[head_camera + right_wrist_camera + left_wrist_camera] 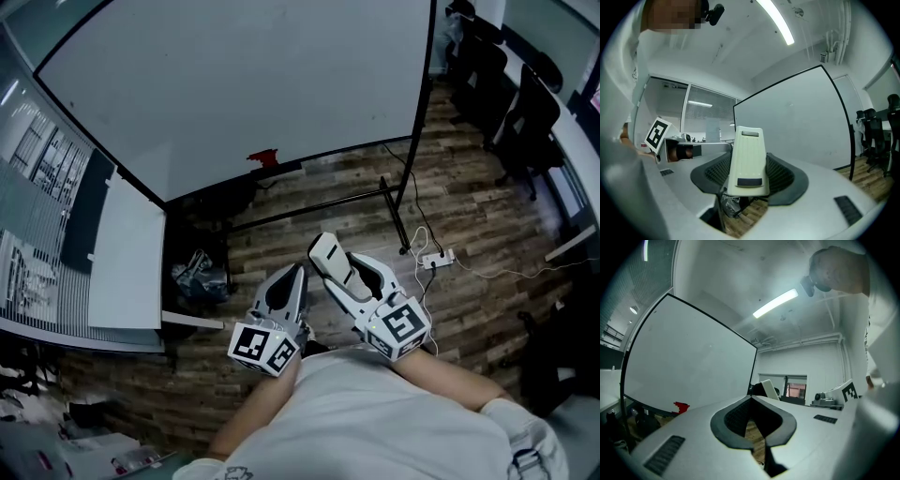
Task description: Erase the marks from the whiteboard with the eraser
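Observation:
A large whiteboard point(244, 84) in a black frame stands ahead of me; its surface looks plain white apart from faint specks. A small red object point(263, 157) sits on its bottom ledge. My right gripper point(339, 272) is shut on a cream eraser point(323, 251), which sticks out past the jaws, as the right gripper view shows point(747, 157). My left gripper point(300, 269) is held beside it, shut with nothing in it point(751, 399). Both are held low near my chest, well short of the board.
The whiteboard's stand leg point(394, 202) reaches across the wooden floor. A power strip point(437, 257) with cables lies at the right. Black office chairs point(525, 103) stand at the far right. A white desk point(127, 253) and a dark bag point(200, 274) are at the left.

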`<state>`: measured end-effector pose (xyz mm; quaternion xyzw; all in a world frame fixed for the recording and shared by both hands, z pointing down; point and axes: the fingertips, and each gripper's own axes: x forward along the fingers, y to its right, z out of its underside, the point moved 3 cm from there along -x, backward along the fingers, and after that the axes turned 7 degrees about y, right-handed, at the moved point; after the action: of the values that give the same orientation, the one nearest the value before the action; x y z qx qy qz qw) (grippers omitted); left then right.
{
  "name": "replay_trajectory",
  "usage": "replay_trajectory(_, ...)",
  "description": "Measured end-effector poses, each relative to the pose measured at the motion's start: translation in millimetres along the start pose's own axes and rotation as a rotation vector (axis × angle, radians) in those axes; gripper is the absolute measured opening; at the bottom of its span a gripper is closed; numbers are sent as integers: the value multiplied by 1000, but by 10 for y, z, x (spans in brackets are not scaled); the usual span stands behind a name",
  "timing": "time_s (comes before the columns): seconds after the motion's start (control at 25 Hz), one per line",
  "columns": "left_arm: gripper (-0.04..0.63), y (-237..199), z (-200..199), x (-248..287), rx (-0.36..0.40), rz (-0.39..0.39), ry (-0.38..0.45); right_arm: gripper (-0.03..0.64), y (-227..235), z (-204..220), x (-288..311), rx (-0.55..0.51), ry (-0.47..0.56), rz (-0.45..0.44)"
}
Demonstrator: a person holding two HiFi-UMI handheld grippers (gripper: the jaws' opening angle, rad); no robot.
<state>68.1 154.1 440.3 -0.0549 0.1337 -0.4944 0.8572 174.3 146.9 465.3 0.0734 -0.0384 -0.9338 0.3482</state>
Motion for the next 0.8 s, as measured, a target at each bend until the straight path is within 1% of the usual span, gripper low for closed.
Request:
replay_trajectory(0.16, 6, -247, -11, 28, 1, 3, 6, 242, -4, 44, 259, 5, -4, -11)
replay_trajectory(0.32, 6, -585, -77, 111, -4, 3, 16, 242, 9, 81, 603, -1, -10, -14)
replay_trajectory(0.52, 6, -1033, -230, 245, -9, 26, 18, 242, -5, 90, 1090, -10, -4, -3)
replay_trajectory(0.8, 6, -1639, -426, 377, 0, 84, -1, 242, -92, 93, 1717, -13, 15, 34)
